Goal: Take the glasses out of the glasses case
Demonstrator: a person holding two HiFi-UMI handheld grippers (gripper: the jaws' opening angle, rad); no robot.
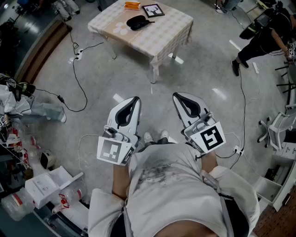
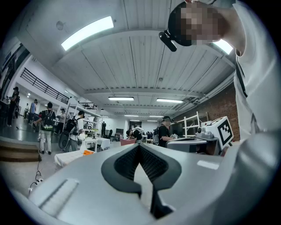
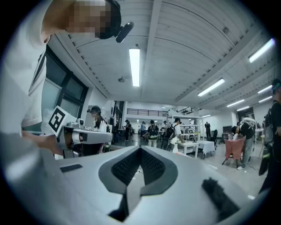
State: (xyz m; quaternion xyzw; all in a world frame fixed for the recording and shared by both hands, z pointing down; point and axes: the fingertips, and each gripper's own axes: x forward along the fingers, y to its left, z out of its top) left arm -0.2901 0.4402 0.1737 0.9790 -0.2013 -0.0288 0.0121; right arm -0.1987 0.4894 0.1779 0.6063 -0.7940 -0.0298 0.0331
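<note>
Left tongs (image 1: 136,99) and right tongs (image 1: 175,95) both closed, empty; glasses case (image 1: 137,21) lies sideways on counter (image 1: 172,24), far up top.

Black glasses case (image 1: 137,21) on table (image 1: 172,27)

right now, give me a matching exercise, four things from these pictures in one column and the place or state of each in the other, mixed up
Things:
1. glasses case
2. orange box
3. picture frame
4. left gripper

Place or state:
a. well short of the table, fingers together, nothing held
b. at the table's far edge, left of the picture frame
c. black oval, nearer the table's middle
d. dark border, at the far edge, right of the orange box

Pairs: 1-c, 2-b, 3-d, 4-a
</note>
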